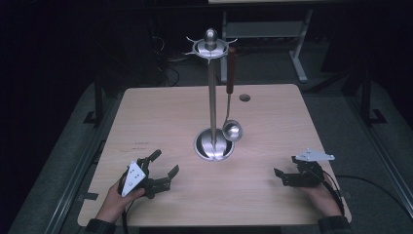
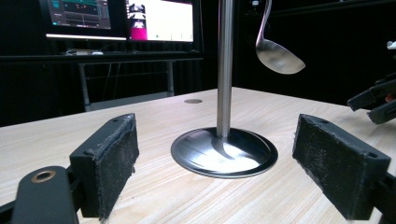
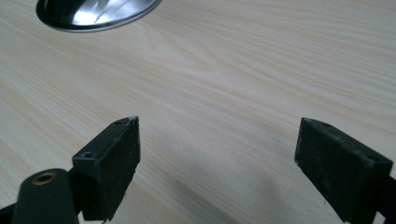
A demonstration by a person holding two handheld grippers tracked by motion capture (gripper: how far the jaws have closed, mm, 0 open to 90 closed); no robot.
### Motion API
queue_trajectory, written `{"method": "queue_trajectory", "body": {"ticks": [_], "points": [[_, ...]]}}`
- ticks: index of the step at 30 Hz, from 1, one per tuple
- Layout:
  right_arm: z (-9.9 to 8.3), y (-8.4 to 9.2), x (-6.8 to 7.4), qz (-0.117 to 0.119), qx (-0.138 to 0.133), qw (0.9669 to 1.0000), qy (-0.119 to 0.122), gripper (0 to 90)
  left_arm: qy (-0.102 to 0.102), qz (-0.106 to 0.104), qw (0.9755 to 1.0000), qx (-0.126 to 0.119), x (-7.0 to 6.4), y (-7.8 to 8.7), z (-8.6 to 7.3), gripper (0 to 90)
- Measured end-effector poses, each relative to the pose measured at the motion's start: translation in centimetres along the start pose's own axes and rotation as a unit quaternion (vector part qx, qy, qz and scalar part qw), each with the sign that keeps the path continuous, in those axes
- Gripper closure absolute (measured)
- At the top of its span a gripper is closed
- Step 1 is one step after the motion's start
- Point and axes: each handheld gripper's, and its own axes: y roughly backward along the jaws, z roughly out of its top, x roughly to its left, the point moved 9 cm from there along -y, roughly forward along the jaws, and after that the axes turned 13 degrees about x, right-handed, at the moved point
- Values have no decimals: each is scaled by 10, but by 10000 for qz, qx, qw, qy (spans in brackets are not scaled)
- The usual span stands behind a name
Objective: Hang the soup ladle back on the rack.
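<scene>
Steel ladle with dark red-brown handle [image 1: 231, 105] hanging from top hook of polished steel utensil stand [image 1: 212, 97] at table centre, bowl just beside the pole. Left gripper [image 1: 164, 164] and right gripper [image 1: 285, 165] both resting low on pale wooden table [image 1: 160, 112], jaws wide apart, empty. Probable step: reach for ladle. Best approach: grip handle squarely, lift clear of hook, avoid swinging against pole. No legible brands or labels; monitor text [image 2: 159, 21] too blurred.
</scene>
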Motion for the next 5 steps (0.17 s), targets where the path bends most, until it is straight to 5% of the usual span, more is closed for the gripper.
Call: {"method": "queue_trajectory", "body": {"ticks": [5], "points": [[-2,0,-2,35,-1,10000,-74,134,-1,0,10000,2,0,0,0,138]]}}
